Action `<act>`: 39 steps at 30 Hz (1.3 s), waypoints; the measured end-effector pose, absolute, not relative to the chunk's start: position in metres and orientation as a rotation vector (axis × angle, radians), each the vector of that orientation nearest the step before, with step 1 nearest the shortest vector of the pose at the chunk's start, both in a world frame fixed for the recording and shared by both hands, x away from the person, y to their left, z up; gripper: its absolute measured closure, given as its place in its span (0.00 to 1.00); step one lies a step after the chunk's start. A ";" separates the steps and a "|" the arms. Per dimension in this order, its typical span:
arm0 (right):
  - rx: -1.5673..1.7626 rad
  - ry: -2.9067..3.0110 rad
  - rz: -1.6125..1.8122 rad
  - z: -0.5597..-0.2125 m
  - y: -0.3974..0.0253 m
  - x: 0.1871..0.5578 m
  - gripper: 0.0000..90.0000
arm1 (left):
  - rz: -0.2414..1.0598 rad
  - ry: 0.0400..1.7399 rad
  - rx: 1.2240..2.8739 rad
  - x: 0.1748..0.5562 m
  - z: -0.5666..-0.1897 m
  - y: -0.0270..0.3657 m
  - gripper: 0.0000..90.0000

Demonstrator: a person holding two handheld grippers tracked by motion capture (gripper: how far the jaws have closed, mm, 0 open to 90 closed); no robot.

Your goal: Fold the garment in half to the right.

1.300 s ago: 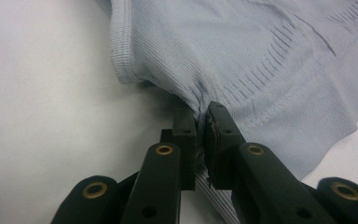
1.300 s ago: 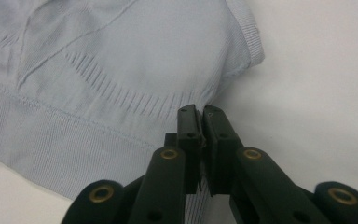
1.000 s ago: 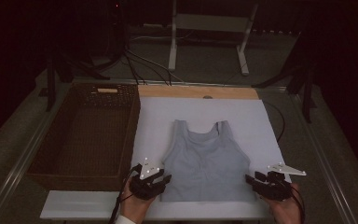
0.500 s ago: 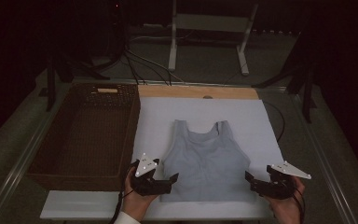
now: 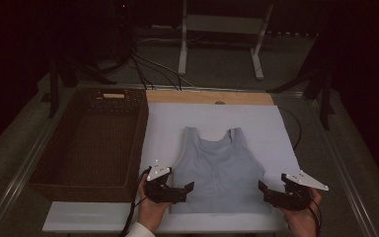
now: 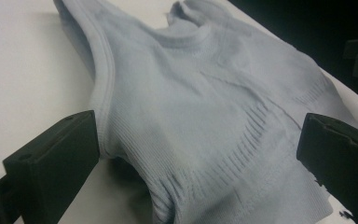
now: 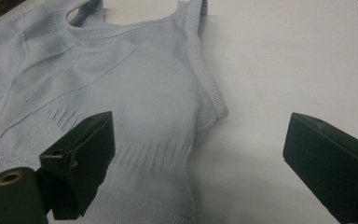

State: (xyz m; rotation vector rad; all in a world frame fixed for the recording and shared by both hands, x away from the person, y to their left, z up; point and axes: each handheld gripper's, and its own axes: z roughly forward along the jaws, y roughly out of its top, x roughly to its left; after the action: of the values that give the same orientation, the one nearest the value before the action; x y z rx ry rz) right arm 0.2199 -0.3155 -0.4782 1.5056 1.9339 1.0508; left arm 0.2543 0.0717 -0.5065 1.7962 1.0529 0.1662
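So both grippers are down at the near edge of the table, one at each bottom corner of the tank top [image 5: 217, 170]. The left gripper [image 5: 183, 190] sits at the hem's left corner and the right gripper [image 5: 267, 193] at the hem's right corner, each pointing inward toward the fabric. Both have their jaws spread wide with nothing between them yet.

In the left gripper view the jaws straddle the left side seam under the armhole, with the tank top [image 6: 205, 121] lying straight ahead and a bit to the right between them. In the right gripper view it's mirrored: the tank top [image 7: 102, 93] is ahead and to the left, its side edge falls between the jaws, and bare white mat [image 7: 298, 70] takes up the rest of the gap.

The top lies flat on the white mat [image 5: 168, 123], hem toward the person and straps pointing away, so its long axis runs near to far. Neither hand is really closer; they look about evenly placed, which to me says a two-handed pinch at the lower corners is coming, probably for a fold or lift. Each gripper would need to nudge inward along the hem so a jaw gets under the cloth.

Farther back on the left is the wicker basket [image 5: 91, 140], just beside the mat, with nothing in it.
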 end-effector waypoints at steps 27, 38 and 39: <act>1.509 1.916 1.059 -0.477 -0.319 0.219 0.11 | 0.135 1.162 1.876 0.257 -0.525 0.065 0.06; 1.504 1.934 1.064 -0.477 -0.316 0.219 0.14 | 0.169 1.195 1.776 0.264 -0.512 0.074 0.81; 1.504 1.934 1.064 -0.477 -0.316 0.219 0.14 | 0.169 1.195 1.776 0.264 -0.512 0.074 0.86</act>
State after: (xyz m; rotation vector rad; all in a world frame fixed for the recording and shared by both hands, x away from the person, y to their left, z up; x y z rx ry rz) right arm 0.2193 -0.3157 -0.4773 1.5044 1.9341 1.0641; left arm 0.2640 0.0745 -0.5117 1.7760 1.1949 0.1688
